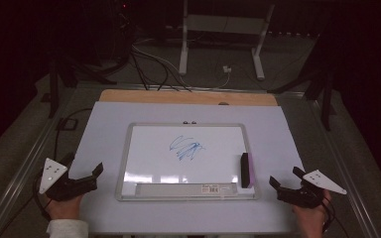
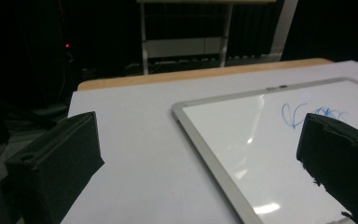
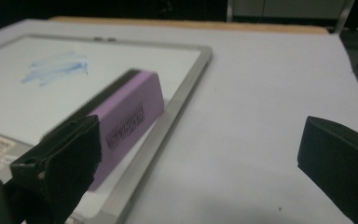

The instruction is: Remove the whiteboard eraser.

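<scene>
1. One whiteboard lies centred on the tabletop, its blue scribble not yet wiped.
2. Purple eraser rests untouched on the board's right edge.
3. Left tool and right tool: jaws spread, empty.

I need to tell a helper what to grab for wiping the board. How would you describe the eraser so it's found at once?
Find the framed whiteboard lying flat mid-table. Along its right inner edge lies the eraser, a slim purple block with a black top, standing on the board. It is the only coloured block; the blue scribble is just ink.
</scene>
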